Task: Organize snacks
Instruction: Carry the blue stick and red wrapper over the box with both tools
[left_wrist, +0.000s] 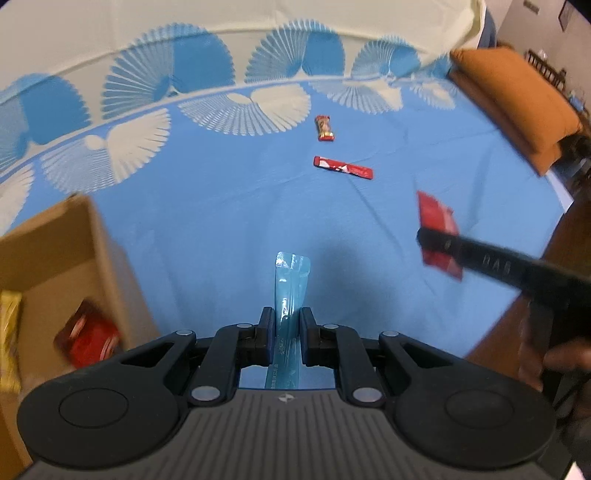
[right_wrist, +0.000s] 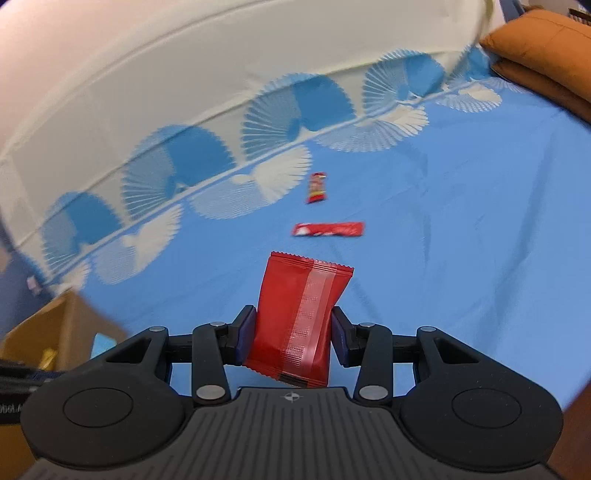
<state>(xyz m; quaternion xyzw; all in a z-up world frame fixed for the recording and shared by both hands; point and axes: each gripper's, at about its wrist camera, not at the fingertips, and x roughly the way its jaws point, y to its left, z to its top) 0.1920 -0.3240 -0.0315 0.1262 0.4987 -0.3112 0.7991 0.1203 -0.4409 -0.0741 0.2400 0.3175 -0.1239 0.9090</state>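
Note:
My left gripper (left_wrist: 287, 322) is shut on a thin blue snack packet (left_wrist: 290, 288) and holds it above the blue cloth. My right gripper (right_wrist: 293, 325) is shut on a red snack packet (right_wrist: 299, 317); this packet also shows in the left wrist view (left_wrist: 436, 221), gripped by the right gripper's black finger (left_wrist: 480, 258). A long red bar (left_wrist: 342, 168) (right_wrist: 328, 229) and a small red-and-gold candy (left_wrist: 324, 128) (right_wrist: 317, 188) lie on the cloth further away. A cardboard box (left_wrist: 92, 236) (right_wrist: 62, 317) stands at the left, holding a red packet (left_wrist: 88, 334) and a yellow packet (left_wrist: 9, 332).
A blue cloth with white fan patterns (left_wrist: 221, 192) (right_wrist: 443, 221) covers the surface. Orange cushions (left_wrist: 517, 103) (right_wrist: 543, 48) lie at the far right. A brown wooden edge (left_wrist: 517, 325) runs along the right side.

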